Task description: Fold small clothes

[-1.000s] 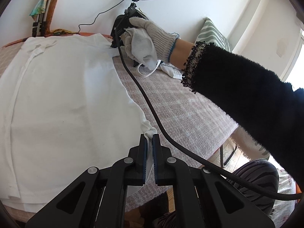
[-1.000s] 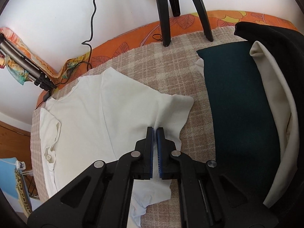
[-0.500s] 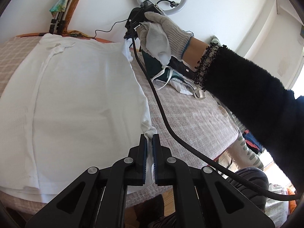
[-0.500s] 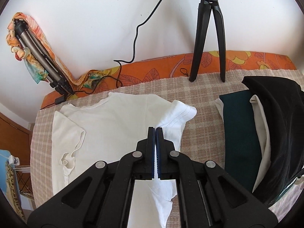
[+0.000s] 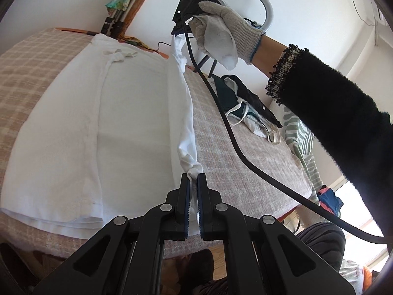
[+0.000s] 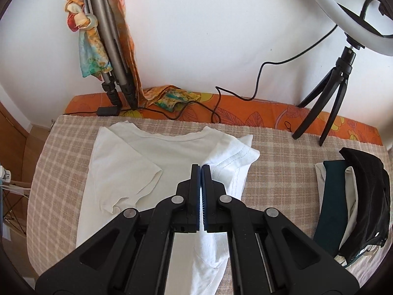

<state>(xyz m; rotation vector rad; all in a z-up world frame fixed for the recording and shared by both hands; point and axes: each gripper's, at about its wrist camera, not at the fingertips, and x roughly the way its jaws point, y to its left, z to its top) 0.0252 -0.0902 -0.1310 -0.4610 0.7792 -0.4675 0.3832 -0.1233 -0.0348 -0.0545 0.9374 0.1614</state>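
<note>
A white T-shirt (image 5: pixel 103 127) (image 6: pixel 152 154) lies on the checked table cover (image 5: pixel 245 162) (image 6: pixel 277 172), its left side folded in. My left gripper (image 5: pixel 193 175) is shut on the bunched hem corner at the shirt's right edge. My right gripper (image 6: pixel 201 167) is shut on the right shoulder by the sleeve (image 6: pixel 238 162) and holds that side up off the table. In the left wrist view a gloved hand (image 5: pixel 221 29) holds the right gripper high at the shirt's far end, and the right edge runs taut between the two grips.
A pile of dark and white clothes (image 6: pixel 353 204) (image 5: pixel 248 113) lies at the table's right end. A ring light on a small tripod (image 6: pixel 329 108) and a folded tripod (image 6: pixel 110 56) stand at the back wall, with cables. A black cable (image 5: pixel 235 145) hangs across the table.
Both grippers have lifted the shirt's right edge and carried it leftward over the body. The right gripper rose well above the table and the view widened. Both stayed shut.
</note>
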